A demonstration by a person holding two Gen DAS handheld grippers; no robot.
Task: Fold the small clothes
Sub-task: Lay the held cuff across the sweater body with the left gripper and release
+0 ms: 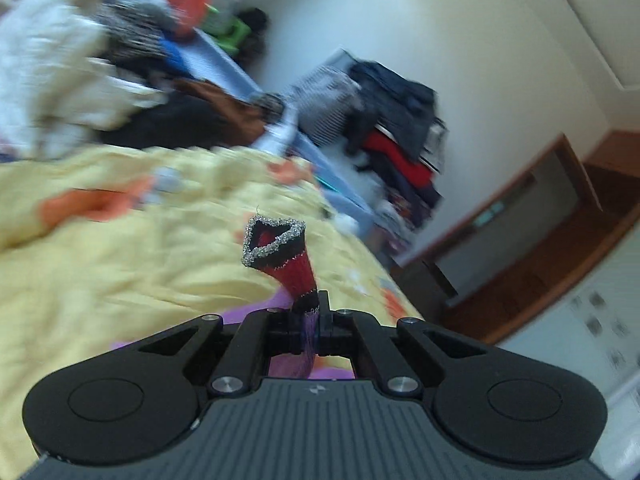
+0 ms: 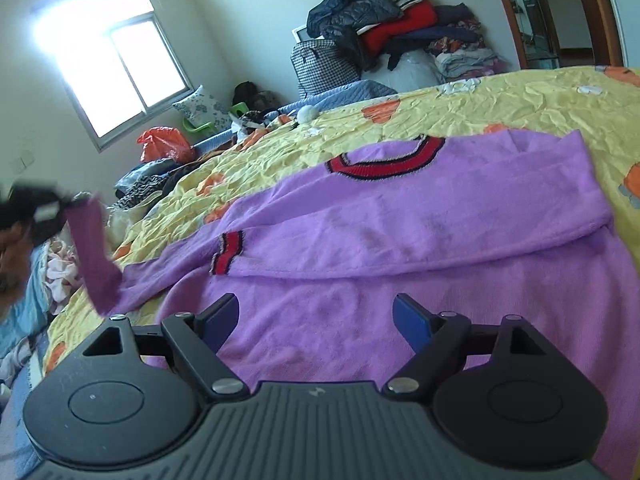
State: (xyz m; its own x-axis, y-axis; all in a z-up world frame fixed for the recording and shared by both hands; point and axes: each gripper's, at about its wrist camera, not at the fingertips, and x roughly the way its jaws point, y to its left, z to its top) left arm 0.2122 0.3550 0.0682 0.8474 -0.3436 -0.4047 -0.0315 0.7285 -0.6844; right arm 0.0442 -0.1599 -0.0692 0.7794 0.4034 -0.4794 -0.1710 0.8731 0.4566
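A purple sweater (image 2: 400,240) with a red and black neckline (image 2: 384,160) lies spread on the yellow bedsheet (image 2: 500,104). One sleeve is folded across its body, and that sleeve's striped cuff (image 2: 228,252) rests on the chest. My right gripper (image 2: 316,312) hovers open over the sweater's lower part, with nothing between its blue pads. My left gripper (image 1: 316,316) is shut on the other sleeve just behind its cuff (image 1: 276,248), which sticks up past the fingers. In the right wrist view that sleeve (image 2: 94,248) hangs lifted off the bed from the left gripper (image 2: 40,208) at the far left.
A heap of dark and red clothes (image 2: 380,20) sits on a checked bag (image 2: 324,64) against the far wall. An orange plastic bag (image 2: 164,144) and loose garments (image 2: 140,188) lie beyond the bed's left side under the window (image 2: 120,60). A wooden doorway (image 1: 560,220) stands to the right.
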